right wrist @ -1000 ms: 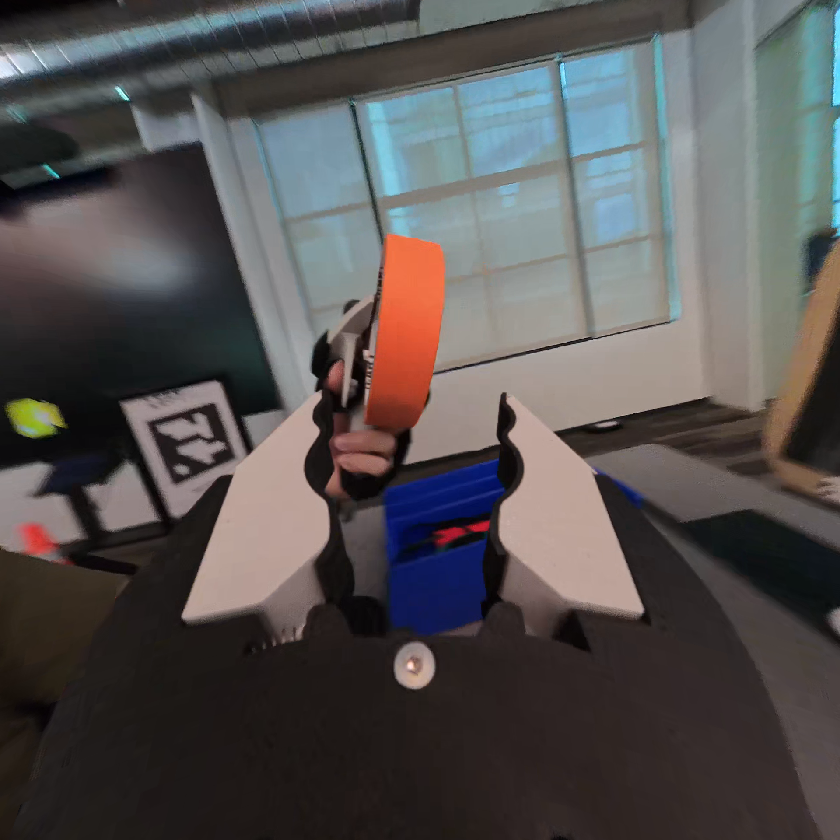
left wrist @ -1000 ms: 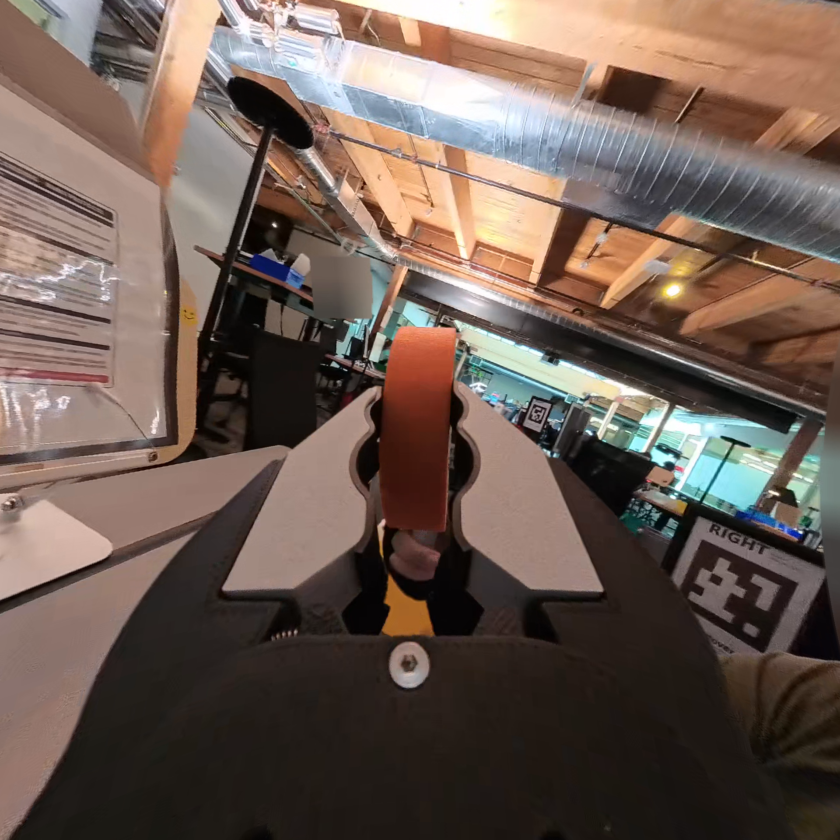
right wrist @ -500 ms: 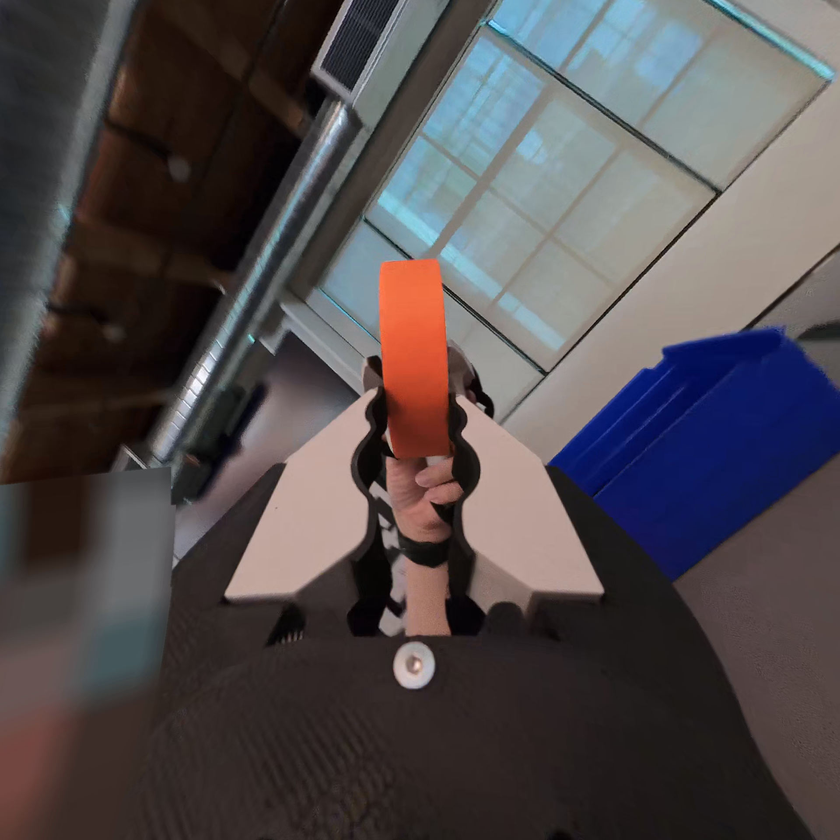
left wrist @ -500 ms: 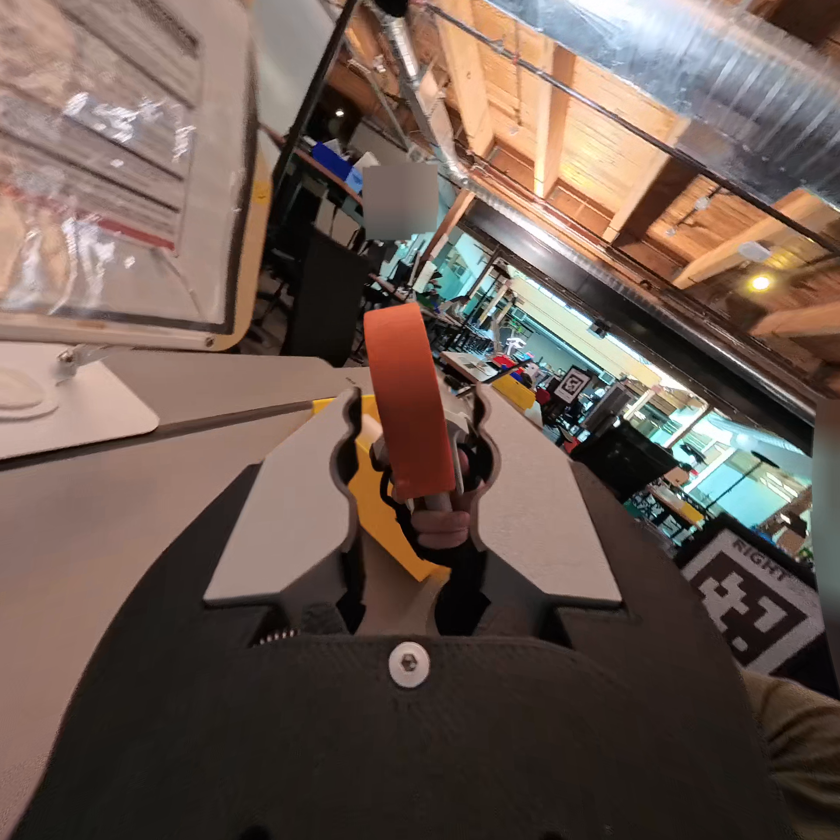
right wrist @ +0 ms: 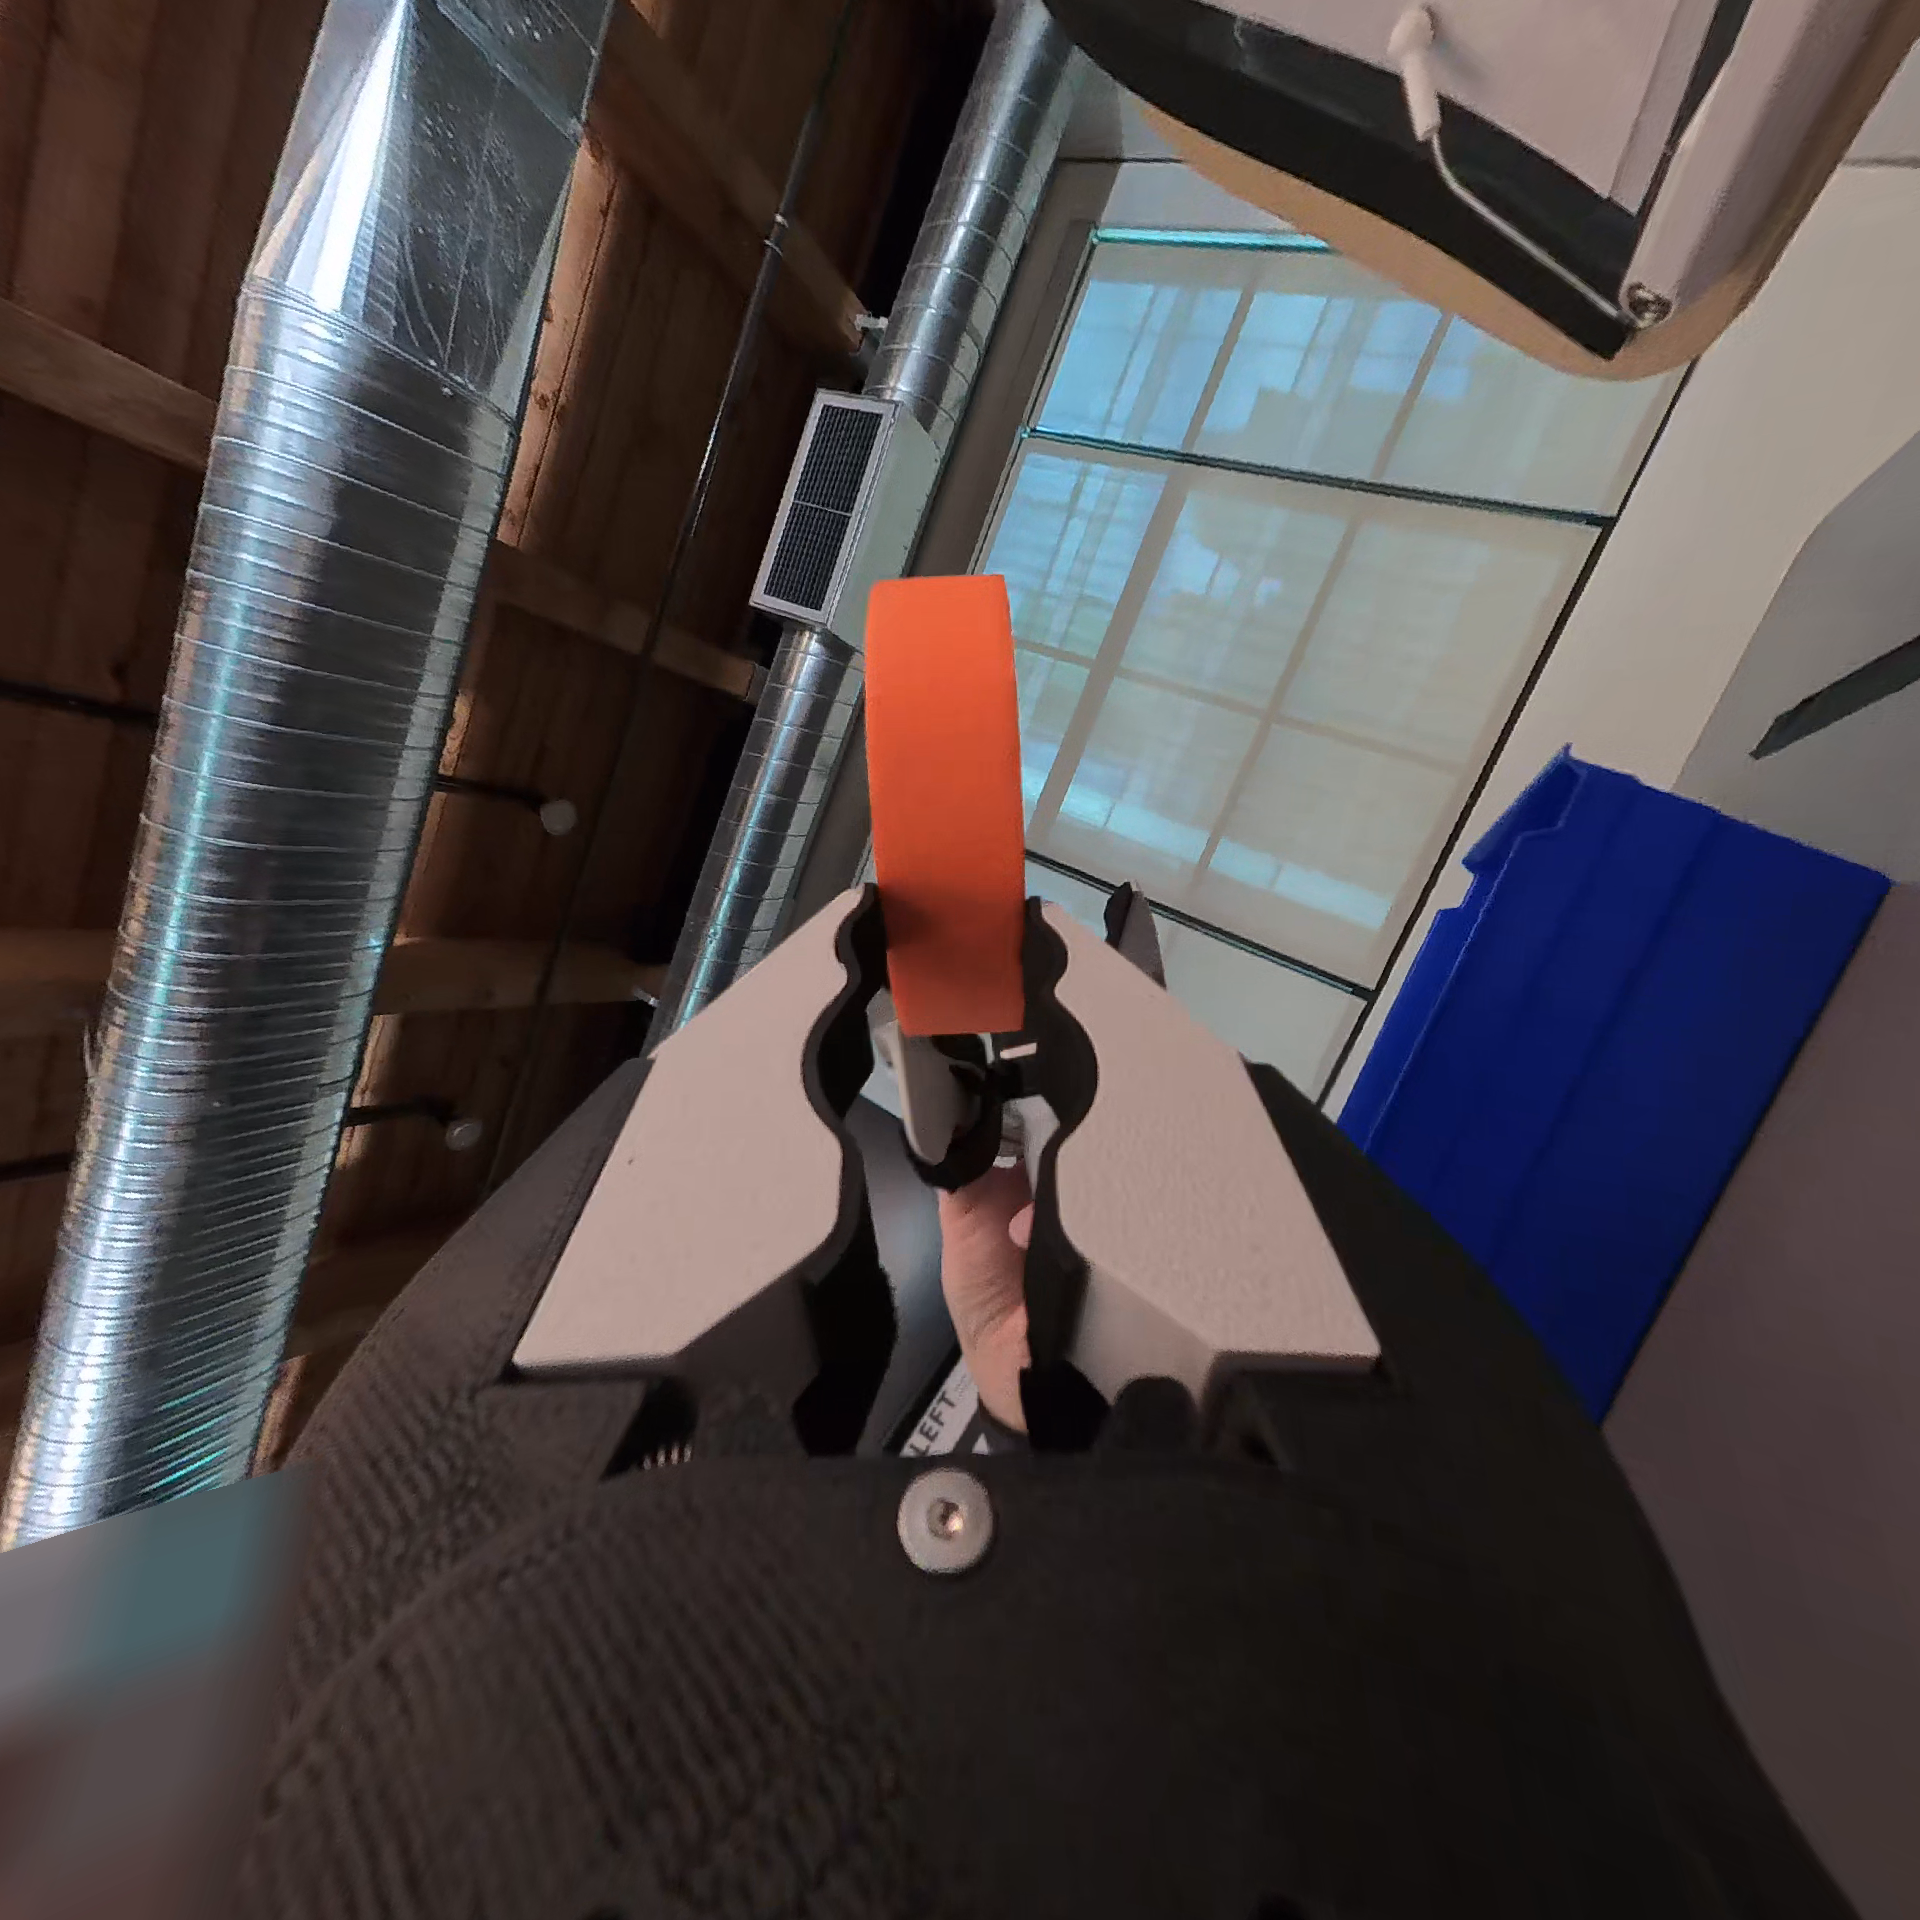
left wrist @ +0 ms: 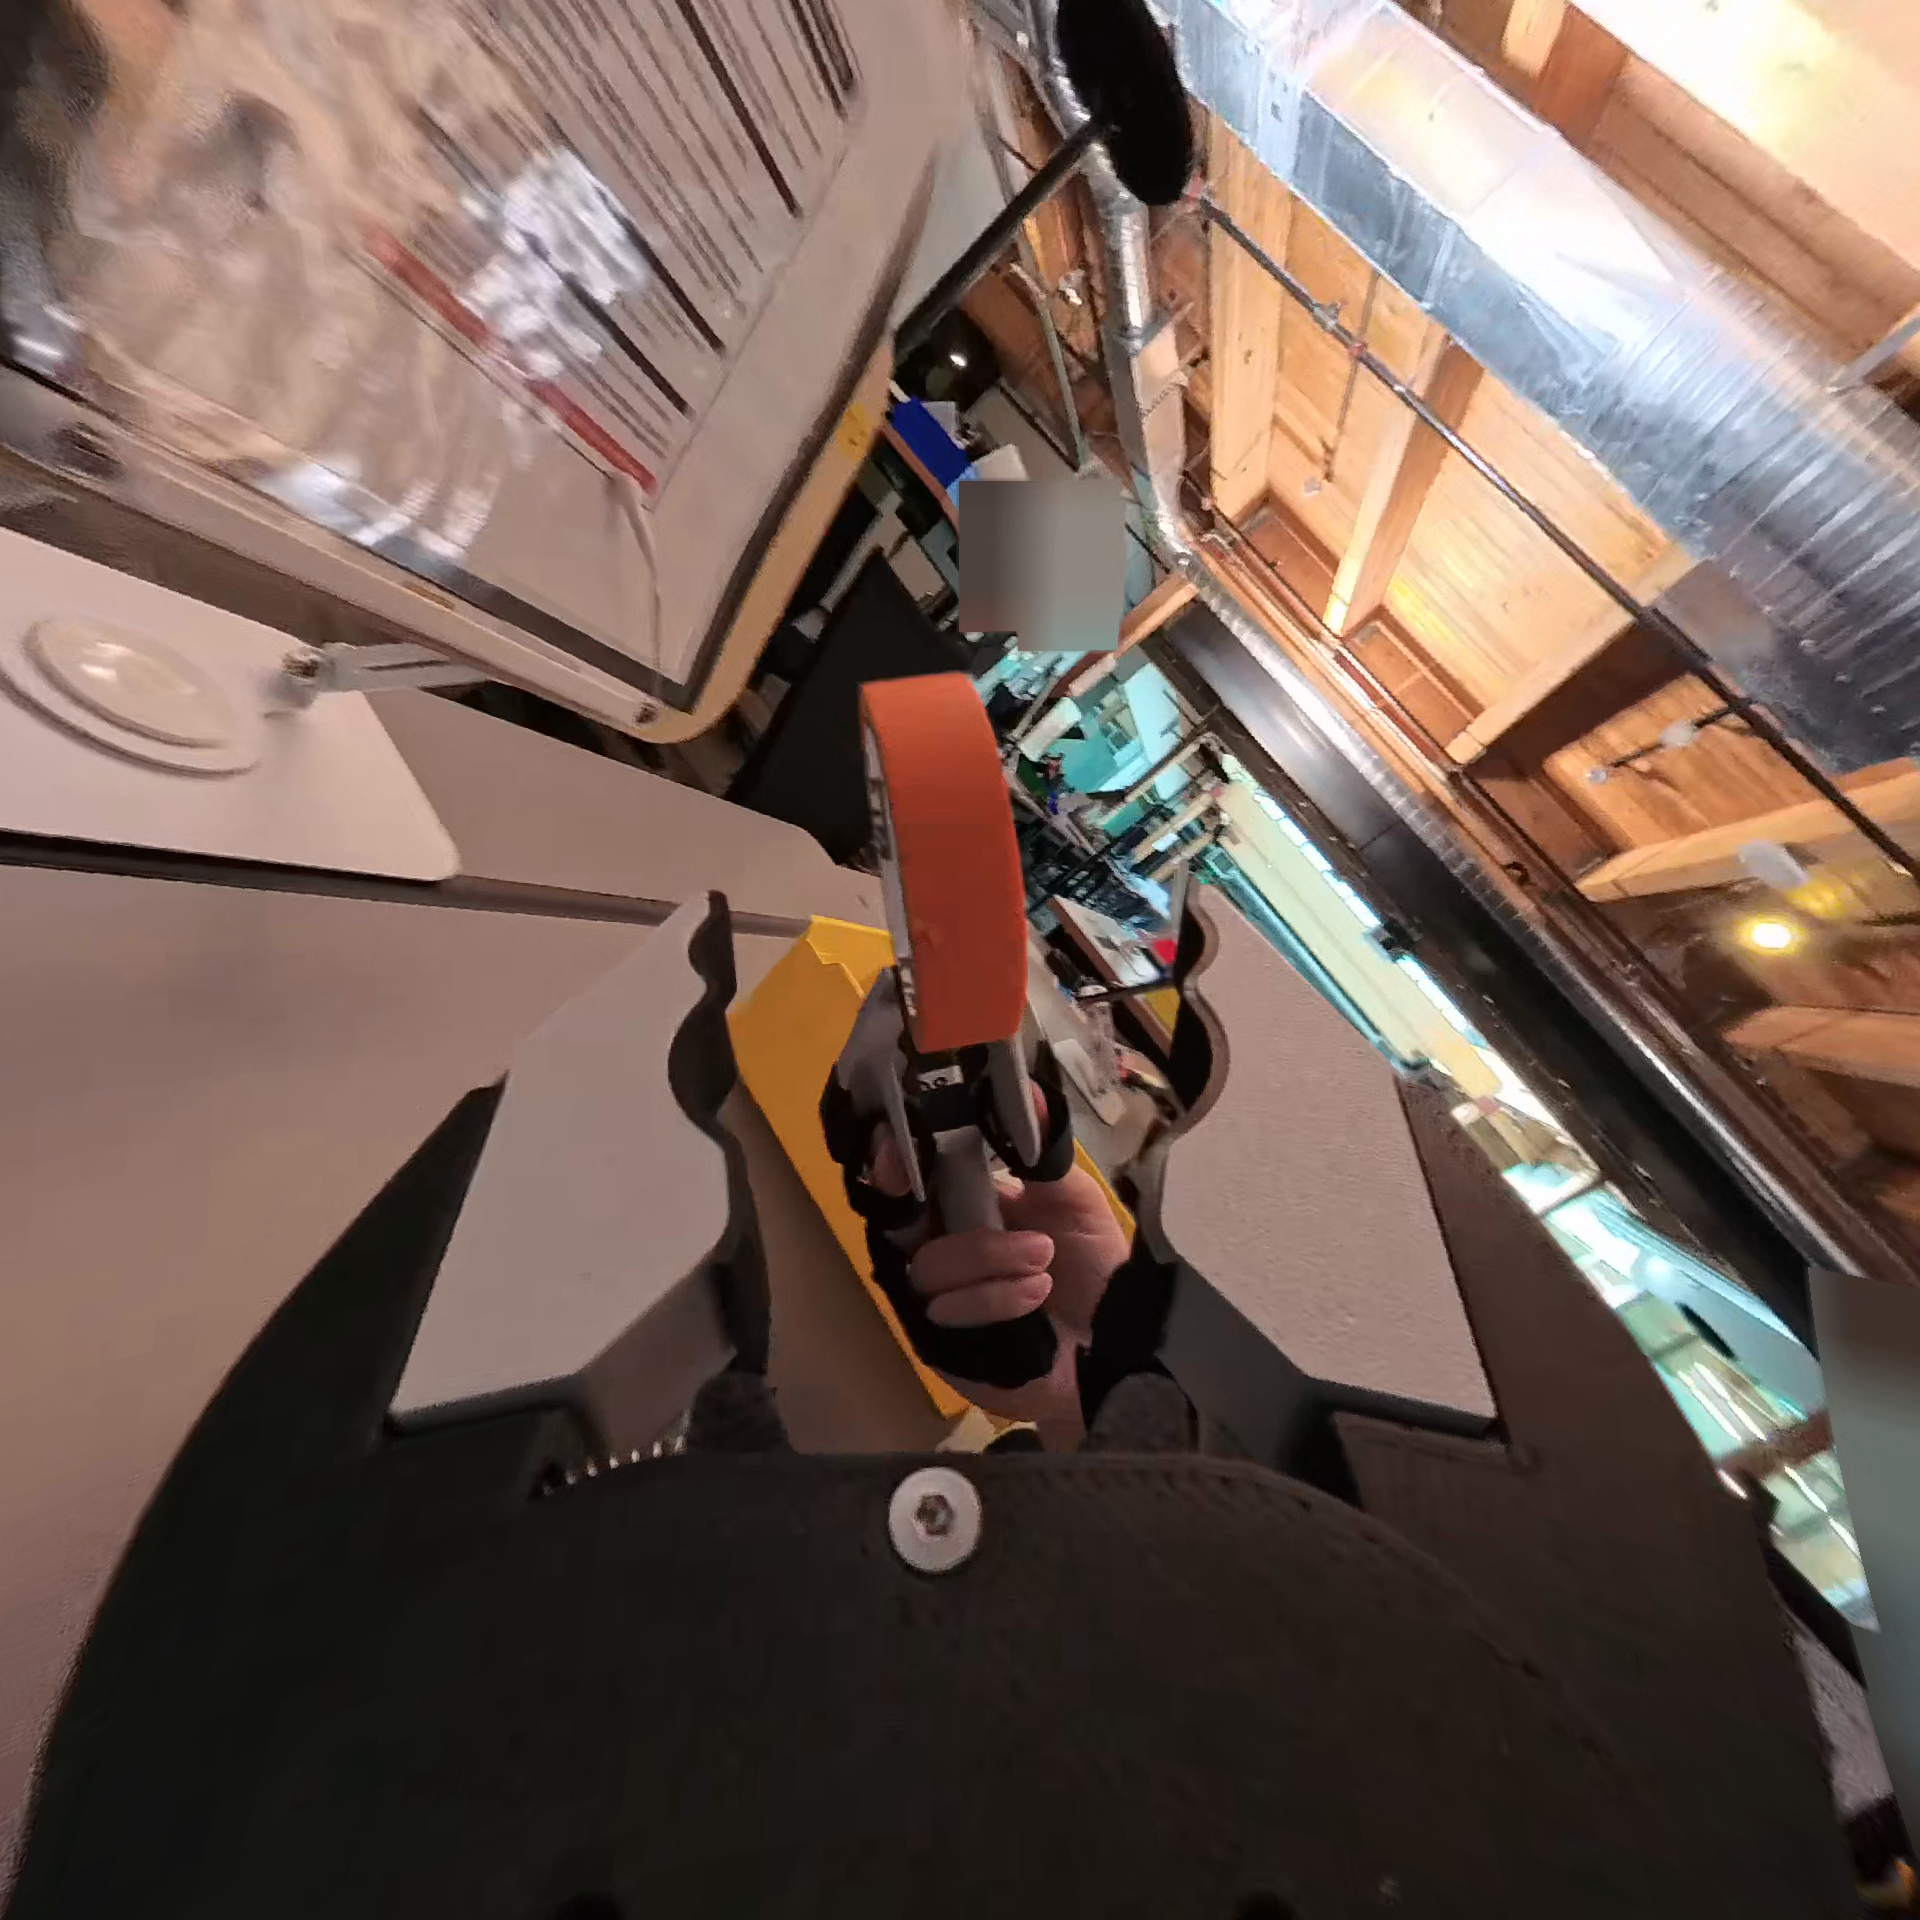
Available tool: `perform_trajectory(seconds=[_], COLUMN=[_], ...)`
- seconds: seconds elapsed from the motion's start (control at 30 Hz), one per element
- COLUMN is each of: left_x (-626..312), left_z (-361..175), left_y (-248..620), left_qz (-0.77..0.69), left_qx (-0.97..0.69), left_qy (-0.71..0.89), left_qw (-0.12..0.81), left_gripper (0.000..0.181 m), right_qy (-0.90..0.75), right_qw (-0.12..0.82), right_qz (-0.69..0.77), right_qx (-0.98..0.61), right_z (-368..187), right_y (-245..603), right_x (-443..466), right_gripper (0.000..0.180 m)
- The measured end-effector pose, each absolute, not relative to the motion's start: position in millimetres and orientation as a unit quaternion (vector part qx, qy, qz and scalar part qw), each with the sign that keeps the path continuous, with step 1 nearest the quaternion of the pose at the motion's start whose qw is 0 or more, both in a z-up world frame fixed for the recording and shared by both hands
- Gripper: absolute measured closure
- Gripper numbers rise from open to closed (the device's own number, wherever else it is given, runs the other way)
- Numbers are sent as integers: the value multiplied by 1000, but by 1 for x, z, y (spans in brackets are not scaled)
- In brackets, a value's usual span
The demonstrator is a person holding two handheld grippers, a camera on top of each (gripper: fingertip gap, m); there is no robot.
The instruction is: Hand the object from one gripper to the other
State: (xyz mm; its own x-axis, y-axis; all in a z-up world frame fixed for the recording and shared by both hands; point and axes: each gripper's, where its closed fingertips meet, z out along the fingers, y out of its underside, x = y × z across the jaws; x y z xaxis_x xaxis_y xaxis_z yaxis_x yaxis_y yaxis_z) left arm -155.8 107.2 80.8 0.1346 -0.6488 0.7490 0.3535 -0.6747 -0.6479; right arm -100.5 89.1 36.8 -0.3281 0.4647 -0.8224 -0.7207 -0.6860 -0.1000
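Note:
An orange tape roll [left wrist: 945,862] stands on edge in the air. In the left wrist view my left gripper [left wrist: 951,914] is open wide, its jaws apart on either side of the roll and not touching it. Farther off, the right gripper's fingers [left wrist: 1013,1081] clamp the roll's lower end, with a gloved hand [left wrist: 997,1268] on the handle. In the right wrist view my right gripper [right wrist: 951,914] is shut on the tape roll [right wrist: 945,790] near the fingertips. Part of the left gripper and a hand [right wrist: 982,1278] show behind it.
A yellow bin [left wrist: 800,1018] sits on the grey table [left wrist: 260,1039] below the grippers. A blue bin [right wrist: 1600,1039] stands at the right. A board with a laminated sheet [left wrist: 520,312] leans at the upper left. Metal ducts [right wrist: 312,623] run overhead. The gap from one gripper's tips to the other's is roughly 8 centimetres.
The left gripper, shut on the roll a second ago, has opened and let go. The right gripper, then open, closed on the roll and holds it. Both views have tilted.

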Motion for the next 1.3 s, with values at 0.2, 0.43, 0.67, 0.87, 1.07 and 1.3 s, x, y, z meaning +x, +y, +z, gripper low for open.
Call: perform_trajectory(seconds=[0.2,0.43,0.67,0.87,1.07,1.3], left_x=[-119,-110,-144,-161,-137,-112], left_z=[73,89,119,134,129,116], left_y=[88,64,67,58,21,-3], left_qz=[-653,-661,-503,-262,-186,-146], left_qx=[-624,-582,-568,-518,-452,-431], left_qy=[140,215,322,431,523,574], left_qw=[406,422,566,691,698,681], left_gripper=[113,155,155,155,155,155], right_qy=[116,48,-115,-256,-339,-354], right_qw=[425,489,727,810,792,768], right_qz=[784,747,405,79,-184,-268], right_qx=[-437,-448,-542,-521,-474,-461], right_z=[54,77,125,167,175,171], right_y=[83,69,67,27,5,6], right_x=[-98,-98,-58,-57,-70,-75], right_gripper=[155,155,107,107,133,155])
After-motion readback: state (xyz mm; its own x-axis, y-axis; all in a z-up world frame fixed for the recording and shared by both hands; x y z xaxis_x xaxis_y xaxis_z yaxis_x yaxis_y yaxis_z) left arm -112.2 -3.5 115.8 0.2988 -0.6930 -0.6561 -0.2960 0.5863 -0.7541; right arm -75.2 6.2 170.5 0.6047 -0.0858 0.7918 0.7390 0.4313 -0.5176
